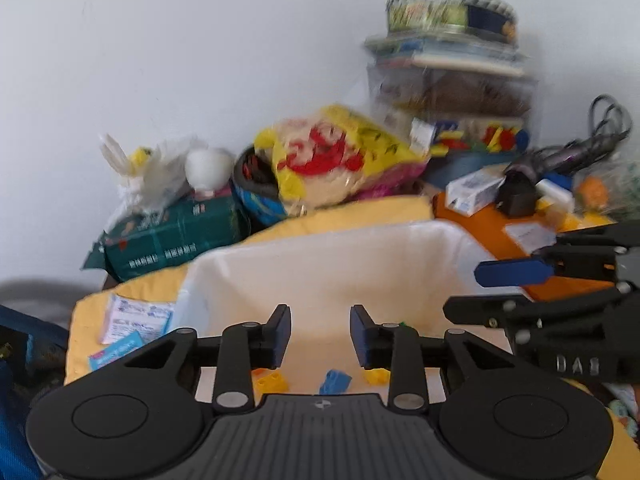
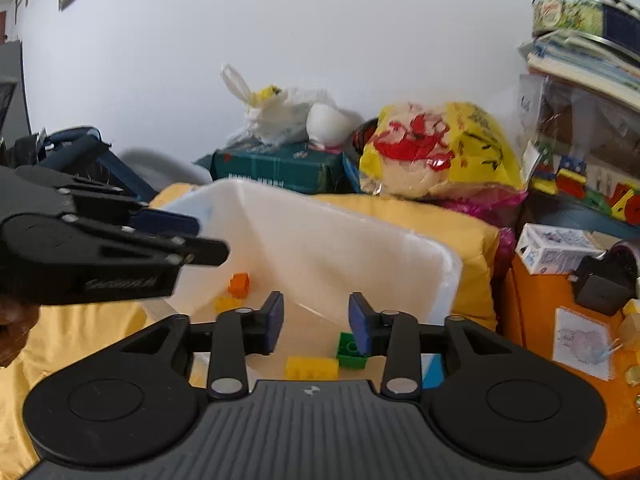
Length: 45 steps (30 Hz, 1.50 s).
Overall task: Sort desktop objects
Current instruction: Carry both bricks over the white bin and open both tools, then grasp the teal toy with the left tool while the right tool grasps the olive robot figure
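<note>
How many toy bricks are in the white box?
4 in the right view: an orange brick and a yellow brick at the back of the box, a bigger yellow one and a green one in front. The gripper may hide more.

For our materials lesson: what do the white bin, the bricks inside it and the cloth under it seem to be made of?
White bin: probably plastic, milky and slightly see-through, with smooth walls and a rounded rim.
Yellow brick and green brick: hard moulded plastic, solid colour, sharp edges, studs.
Yellow cloth: looks like woven fabric, matt, softly creased.
</note>
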Tool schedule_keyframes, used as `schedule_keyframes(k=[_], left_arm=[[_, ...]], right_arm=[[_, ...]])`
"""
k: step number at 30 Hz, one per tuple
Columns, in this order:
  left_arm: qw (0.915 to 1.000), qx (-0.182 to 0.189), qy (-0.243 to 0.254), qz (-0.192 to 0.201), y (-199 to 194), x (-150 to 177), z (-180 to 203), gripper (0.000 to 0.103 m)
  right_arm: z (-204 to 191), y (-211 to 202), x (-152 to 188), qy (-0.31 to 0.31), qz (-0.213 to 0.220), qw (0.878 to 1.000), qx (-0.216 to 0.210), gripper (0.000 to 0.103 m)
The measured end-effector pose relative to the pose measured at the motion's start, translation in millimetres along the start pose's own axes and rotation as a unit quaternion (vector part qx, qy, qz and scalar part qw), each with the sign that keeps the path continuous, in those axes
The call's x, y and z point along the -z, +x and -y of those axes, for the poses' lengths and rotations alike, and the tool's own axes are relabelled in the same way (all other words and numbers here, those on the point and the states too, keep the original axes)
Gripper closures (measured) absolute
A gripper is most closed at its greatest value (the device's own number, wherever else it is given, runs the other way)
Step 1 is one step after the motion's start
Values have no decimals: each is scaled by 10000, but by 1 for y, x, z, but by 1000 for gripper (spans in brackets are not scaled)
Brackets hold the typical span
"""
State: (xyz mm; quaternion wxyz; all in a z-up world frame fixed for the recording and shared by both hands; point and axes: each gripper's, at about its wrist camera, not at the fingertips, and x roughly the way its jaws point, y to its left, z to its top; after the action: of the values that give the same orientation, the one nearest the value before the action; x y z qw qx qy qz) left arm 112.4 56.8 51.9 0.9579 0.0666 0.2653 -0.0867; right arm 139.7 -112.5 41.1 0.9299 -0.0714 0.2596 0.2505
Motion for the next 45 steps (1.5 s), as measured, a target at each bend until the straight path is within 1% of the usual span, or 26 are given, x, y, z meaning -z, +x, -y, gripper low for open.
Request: schedule_keyframes(k=[1,3,5,6,7,9,11,12,13,15,17,21,22,23,24,27,29,30,31,32,35,37,38,41,43,45], left_arm=[[10000,30,-16,85,-13,4,1,62],[9999,-10,-67,124,-33,19,2,60],[9998,27,-187,-68,-45,40,1,60],[9994,22,-257,-240,-47,53,2,60],[9982,38,-358,-469,-46,67,2,60],[9940,122,-604,-906,-39,95,3,60],[9889,144,-844,-1215,-31,114,3,60],[9872,156,-934,-1284,-28,121,3,60],[9859,123,-996,-1339,-25,125,4,60],[9849,155,-1038,-1380,-18,128,3,60],[9840,211,-1051,-1426,-10,129,3,60],[9828,195,-1135,-1443,2,129,2,61],[9814,257,-1224,-1458,4,128,0,63],[9797,328,-1316,-1476,7,128,-1,63],[9767,433,-1463,-1509,9,128,-5,63],[9660,547,-1893,-1673,16,127,-15,60],[9656,516,-1866,-1734,20,124,-17,60],[9667,463,-1793,-1766,22,122,-16,60],[9664,439,-1767,-1813,24,121,-17,60],[9650,467,-1758,-1892,28,121,-17,60],[9633,524,-1829,-1896,33,120,-18,64],[9650,530,-1765,-1868,34,121,-16,72],[9663,528,-1725,-1835,32,121,-14,74],[9717,597,-1532,-1699,12,122,-11,76],[9778,583,-1262,-1570,-14,126,-5,76],[9800,589,-1038,-1591,-39,135,2,76]], right_arm=[[-2,-8,0,1,90,9999,-65,62],[-7,-29,4,-6,222,9995,-244,61],[-14,-43,14,-125,245,9977,-612,61],[-20,-48,22,-243,183,9968,-742,59],[-26,-50,33,-373,26,9966,-732,53],[-36,-47,61,-583,-446,9960,-515,54],[-39,-38,92,-548,-943,9919,-652,58],[-38,-33,103,-443,-1162,9900,-662,67],[-38,-30,112,-321,-1312,9889,-623,69],[-33,-24,120,-84,-1440,9887,-398,71],[-28,-21,116,53,-1313,9912,-174,71],[-27,-8,108,100,-1283,9916,-156,69],[-27,-3,108,89,-1273,9917,-146,65],[-28,0,109,116,-1251,9920,-153,61],[-27,4,110,173,-1268,9917,-140,58],[-23,9,116,294,-1313,9908,-150,58],[-24,13,117,231,-1326,9907,-216,60],[-27,14,117,141,-1333,9906,-270,69],[-30,15,116,58,-1348,9905,-274,74],[-31,15,116,3,-1361,9904,-258,74],[-34,5,116,43,-1350,9904,-293,74],[-35,-8,118,-17,-1292,9912,-274,74],[-36,-17,120,-76,-1251,9918,-240,74],[-36,-41,126,-120,-1212,9922,-256,74],[-35,-56,132,-118,-1200,9923,-267,74],[-33,-67,137,-82,-1224,9919,-339,74]])
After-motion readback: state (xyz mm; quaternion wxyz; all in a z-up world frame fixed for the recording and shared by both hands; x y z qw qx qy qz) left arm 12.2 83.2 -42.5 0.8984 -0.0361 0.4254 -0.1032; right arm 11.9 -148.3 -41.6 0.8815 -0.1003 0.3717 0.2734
